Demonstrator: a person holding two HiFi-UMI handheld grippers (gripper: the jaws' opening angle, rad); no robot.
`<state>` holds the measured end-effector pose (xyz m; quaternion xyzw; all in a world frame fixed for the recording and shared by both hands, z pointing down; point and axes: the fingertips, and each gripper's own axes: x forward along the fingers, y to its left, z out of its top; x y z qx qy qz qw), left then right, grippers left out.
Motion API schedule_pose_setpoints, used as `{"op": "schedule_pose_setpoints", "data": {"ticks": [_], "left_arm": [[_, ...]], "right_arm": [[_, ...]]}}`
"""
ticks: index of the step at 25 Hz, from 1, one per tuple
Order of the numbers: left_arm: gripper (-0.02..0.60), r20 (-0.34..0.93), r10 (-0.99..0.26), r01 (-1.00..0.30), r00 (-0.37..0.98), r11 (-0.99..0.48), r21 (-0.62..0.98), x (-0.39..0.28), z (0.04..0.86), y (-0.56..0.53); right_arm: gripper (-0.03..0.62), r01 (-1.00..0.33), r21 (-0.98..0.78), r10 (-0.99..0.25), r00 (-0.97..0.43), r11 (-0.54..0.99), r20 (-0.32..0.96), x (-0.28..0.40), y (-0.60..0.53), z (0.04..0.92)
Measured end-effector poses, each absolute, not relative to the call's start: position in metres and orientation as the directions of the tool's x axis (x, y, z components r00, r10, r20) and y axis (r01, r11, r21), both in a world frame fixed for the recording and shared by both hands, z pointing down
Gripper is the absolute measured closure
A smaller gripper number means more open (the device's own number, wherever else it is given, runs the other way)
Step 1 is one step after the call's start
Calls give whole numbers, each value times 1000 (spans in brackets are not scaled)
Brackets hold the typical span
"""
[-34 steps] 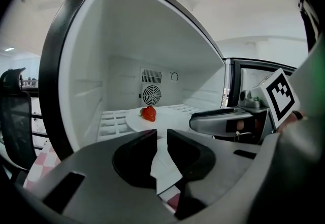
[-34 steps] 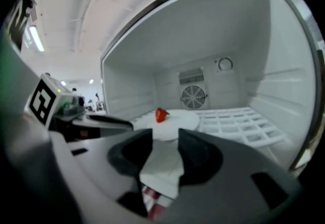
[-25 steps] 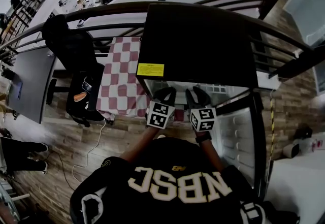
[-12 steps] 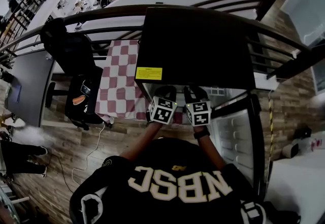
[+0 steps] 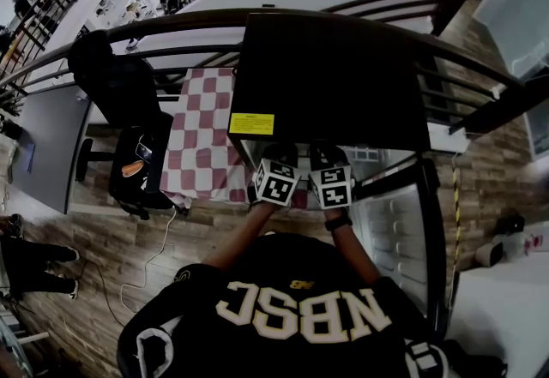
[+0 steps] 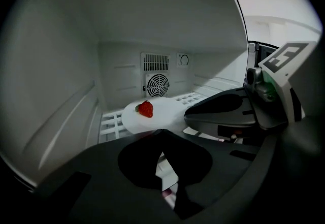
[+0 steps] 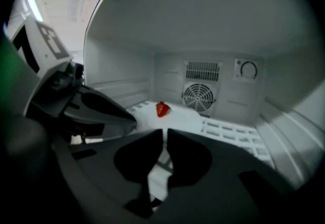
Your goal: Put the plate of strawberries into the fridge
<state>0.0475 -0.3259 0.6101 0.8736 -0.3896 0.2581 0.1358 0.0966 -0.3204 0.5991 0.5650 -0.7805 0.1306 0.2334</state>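
You're standing square to the boxy black-topped fridge, its white-lined door swung open on your right, and both tools reach into the pale compartment side by side. On the white wire shelf the round white plate already lies flat in front of the round fan grille on the back wall. I'd call the placing done, so the job now is getting out cleanly. Your left gripper has its jaws pressed together with nothing caught in them. Its tips are just short of the plate's near rim, and whether they brush it I can't tell. Your right gripper has just been closing and shows only a hairline slit, with nothing between the jaws and the plate just beyond their tips. To do this well, draw both tools straight back along the line they point, together and level, keeping the tips above the rim so you don't drag the plate forward with you. No sideways sweep, because the two tools ride close together. Go gently: the one red strawberry that shows sits loose toward the plate's left edge and would likely roll at a knock. Once you're clear of the opening, the door is next.
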Motion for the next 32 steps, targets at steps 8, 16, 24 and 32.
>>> {"op": "schedule_pose_setpoints", "data": {"ticks": [8, 16, 24, 32], "left_arm": [[565, 540, -614, -761, 576, -644, 80, 44, 604, -318], [565, 346, -656, -740, 670, -628, 243, 39, 541, -291], [565, 154, -726, -739, 670, -633, 231, 23, 491, -254], [565, 108, -762, -769, 639, -632, 97, 19, 464, -224]], "right_arm": [[569, -956, 49, -850, -233, 290, 473, 104, -313, 591], [572, -957, -98, -912, -289, 273, 291, 102, -284, 540], [572, -966, -44, -959, -257, 253, 118, 106, -246, 474], [572, -972, 19, -970, -234, 236, 62, 105, -208, 453]]}}
